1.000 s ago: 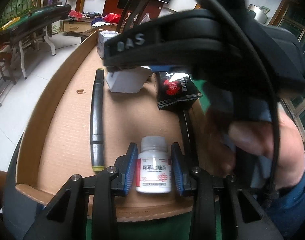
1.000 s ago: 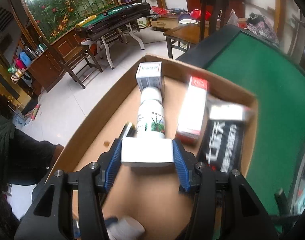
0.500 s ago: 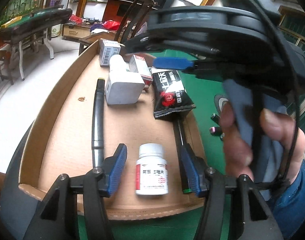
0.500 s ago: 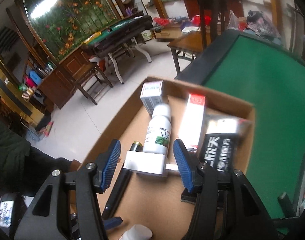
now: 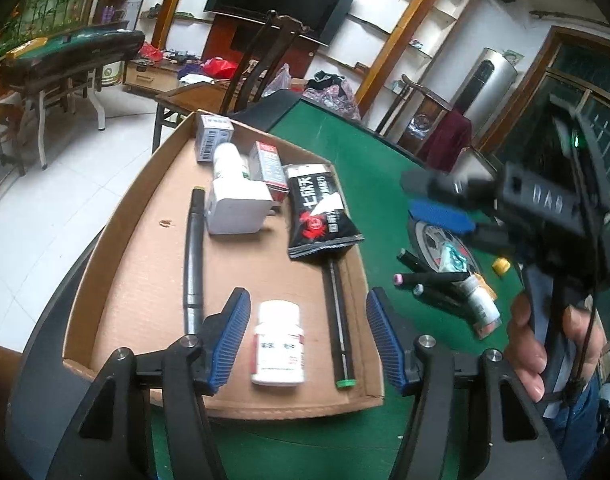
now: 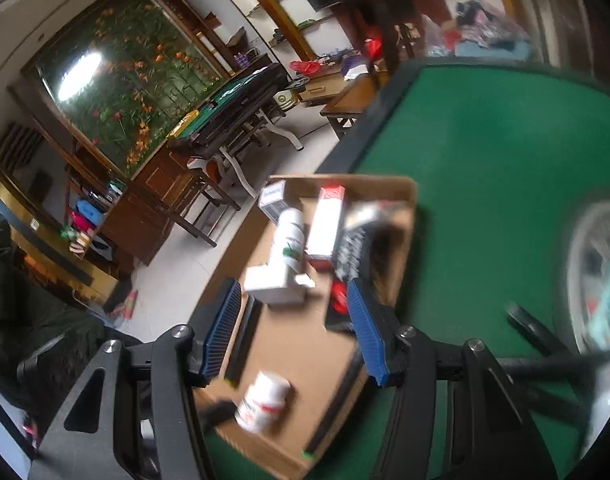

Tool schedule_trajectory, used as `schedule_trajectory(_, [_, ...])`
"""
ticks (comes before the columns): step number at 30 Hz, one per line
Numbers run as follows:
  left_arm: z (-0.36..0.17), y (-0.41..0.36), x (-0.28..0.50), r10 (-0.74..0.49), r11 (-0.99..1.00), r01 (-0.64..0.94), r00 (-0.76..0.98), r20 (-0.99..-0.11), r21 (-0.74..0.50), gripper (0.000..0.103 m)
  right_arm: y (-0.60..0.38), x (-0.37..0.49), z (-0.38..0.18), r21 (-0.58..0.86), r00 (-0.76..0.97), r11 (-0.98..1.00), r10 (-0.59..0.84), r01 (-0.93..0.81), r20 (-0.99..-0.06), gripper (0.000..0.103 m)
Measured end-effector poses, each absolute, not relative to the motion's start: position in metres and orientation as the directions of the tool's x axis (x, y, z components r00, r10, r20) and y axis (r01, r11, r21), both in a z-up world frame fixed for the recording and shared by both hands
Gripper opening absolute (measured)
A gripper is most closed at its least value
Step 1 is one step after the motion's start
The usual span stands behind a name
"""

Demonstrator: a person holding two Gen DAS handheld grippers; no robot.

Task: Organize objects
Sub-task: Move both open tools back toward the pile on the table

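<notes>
A: What is changing on the left side since a second ago?

B: I am seeing the left gripper (image 5: 307, 342) opening its jaws. A second ago its pads were pressing on the white pill bottle (image 5: 278, 342). Now the bottle is lying free on the floor of the cardboard tray (image 5: 141, 264), between the blue pads, and both pads are standing apart from it.

A: And the right one?

B: The right gripper (image 6: 293, 330) is standing about half open and is holding nothing. A second ago the white adapter (image 6: 273, 283) was between its pads. Now the adapter is resting in the tray, beyond the fingertips, with the plug pins pointing right.

A: Where is the adapter from the left view?

B: It (image 5: 239, 210) is lying in the middle of the tray, touching the tall white bottle (image 5: 227, 160) behind it. The black marker (image 5: 193, 256) is lying just beside it on the left, and the black pouch (image 5: 319, 216) on the right.

A: Is the right gripper showing in the left view?

B: Yes, I am seeing it (image 5: 441, 200) over the green table (image 5: 377, 168), blurred, with a hand (image 5: 545, 344) around the handle. A second ago it was hanging over the tray and hiding the far boxes. Now the grey box (image 5: 213, 138) and the red box (image 5: 269, 170) are showing clearly.
</notes>
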State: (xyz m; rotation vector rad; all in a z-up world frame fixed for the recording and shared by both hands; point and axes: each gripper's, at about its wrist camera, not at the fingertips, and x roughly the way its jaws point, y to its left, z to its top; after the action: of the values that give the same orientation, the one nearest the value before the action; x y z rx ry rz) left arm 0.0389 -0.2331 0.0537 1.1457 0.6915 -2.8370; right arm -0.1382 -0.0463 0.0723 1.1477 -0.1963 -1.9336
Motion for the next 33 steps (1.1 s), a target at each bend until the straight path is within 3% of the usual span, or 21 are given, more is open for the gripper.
schedule_trajectory(8, [0.069, -0.213, 0.049, 0.165, -0.918, 0.129, -0.736, -0.656, -0.376, 0.055, 0.031, -0.131, 0.056, 0.421, -0.316, -0.752, -0.617, 0.508, -0.721, 0.054])
schedule_trajectory(14, [0.075, -0.191, 0.054, 0.179, -0.935, 0.084, -0.728, -0.661, -0.345, 0.055, 0.113, -0.137, 0.059, 0.102, -0.577, -0.937, -0.289, 0.334, -0.764, 0.054])
schedule_trajectory(18, [0.076, -0.178, 0.055, 0.191, -0.942, 0.057, -0.719, -0.668, -0.331, 0.055, 0.153, -0.153, 0.039, 0.000, -0.580, -0.976, -0.131, 0.219, -0.804, 0.057])
schedule_trajectory(27, [0.078, -0.151, 0.054, 0.192, -0.956, 0.025, -0.701, -0.687, -0.293, 0.055, 0.146, -0.135, 0.005, 0.207, -0.404, -0.911, -0.350, 0.357, -0.845, 0.057])
schedule_trajectory(33, [0.074, -0.132, 0.053, 0.191, -0.964, 0.007, -0.675, -0.712, -0.265, 0.055, 0.132, -0.118, -0.003, 0.090, -0.453, -0.898, -0.301, 0.431, -0.839, 0.057])
